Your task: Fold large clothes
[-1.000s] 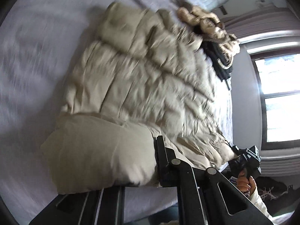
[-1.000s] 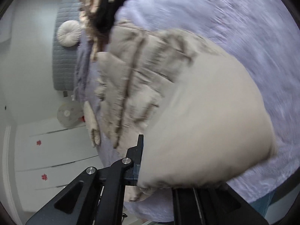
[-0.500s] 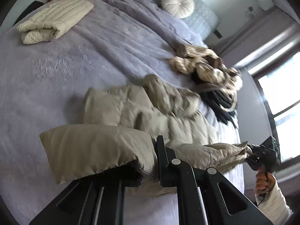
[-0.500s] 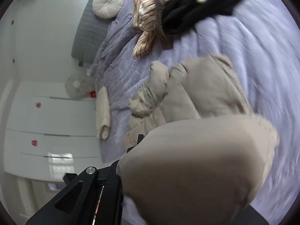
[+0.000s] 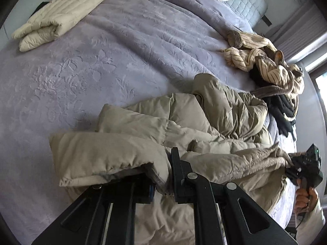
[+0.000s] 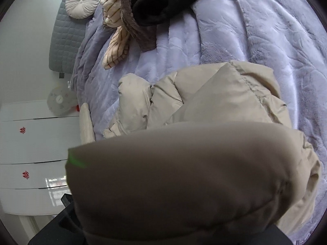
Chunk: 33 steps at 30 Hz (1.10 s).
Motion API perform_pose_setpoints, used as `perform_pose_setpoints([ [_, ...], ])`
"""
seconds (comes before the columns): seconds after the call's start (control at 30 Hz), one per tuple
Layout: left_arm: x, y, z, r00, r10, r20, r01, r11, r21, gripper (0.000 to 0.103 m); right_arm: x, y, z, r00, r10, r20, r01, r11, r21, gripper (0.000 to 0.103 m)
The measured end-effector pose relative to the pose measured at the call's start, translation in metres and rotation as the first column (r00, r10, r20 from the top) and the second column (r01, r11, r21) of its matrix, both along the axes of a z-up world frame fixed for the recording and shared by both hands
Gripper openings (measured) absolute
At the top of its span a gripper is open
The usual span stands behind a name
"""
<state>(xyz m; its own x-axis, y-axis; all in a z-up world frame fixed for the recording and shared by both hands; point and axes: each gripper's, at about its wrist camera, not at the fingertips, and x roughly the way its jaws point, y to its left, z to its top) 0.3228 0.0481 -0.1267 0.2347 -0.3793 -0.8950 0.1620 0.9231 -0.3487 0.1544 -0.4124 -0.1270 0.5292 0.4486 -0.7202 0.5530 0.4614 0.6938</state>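
Left gripper [image 5: 161,175] clamps beige puffer coat [image 5: 204,126] hem, jaws just easing open slightly. Right gripper [image 5: 290,163] grips the other end, also easing. Coat bunched lower-centre on purple bedspread [image 5: 102,61].

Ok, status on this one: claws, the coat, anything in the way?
Left claw clamped on beige puffer coat hem, jaws just easing. Right claw gripping the far edge. Coat half-folded on the bed. Striped and black clothes pile beside it, not blocking.
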Motion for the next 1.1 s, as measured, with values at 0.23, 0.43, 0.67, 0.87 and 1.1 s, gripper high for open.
perform_pose_setpoints([
  [0.23, -0.016, 0.014, 0.042, 0.985, 0.005, 0.172, -0.027, 0.992, 0.121, 0.092, 0.003, -0.003, 0.012, 1.0, 0.007, 0.027, -0.007, 1.0, 0.003, 0.06],
  [0.43, -0.02, 0.021, 0.041, 0.984, 0.013, 0.178, -0.039, 0.989, 0.144, 0.088, 0.002, 0.007, 0.053, 0.994, 0.086, 0.072, -0.079, 0.992, -0.102, 0.062],
  [0.67, -0.03, 0.001, 0.006, 0.985, -0.088, 0.146, 0.05, 0.968, 0.248, 0.038, -0.007, 0.023, 0.069, 0.967, 0.239, -0.091, -0.253, 0.844, -0.473, 0.009],
  [0.87, 0.014, 0.004, -0.024, 0.987, -0.044, 0.154, 0.0, 0.961, 0.276, 0.038, 0.011, -0.012, 0.043, 0.962, 0.221, -0.162, -0.274, 0.787, -0.552, 0.009],
  [1.1, 0.062, -0.011, -0.079, 0.994, -0.025, 0.105, -0.007, 0.954, 0.3, 0.039, 0.044, -0.048, -0.018, 0.966, 0.158, -0.204, -0.24, 0.837, -0.491, 0.002],
])
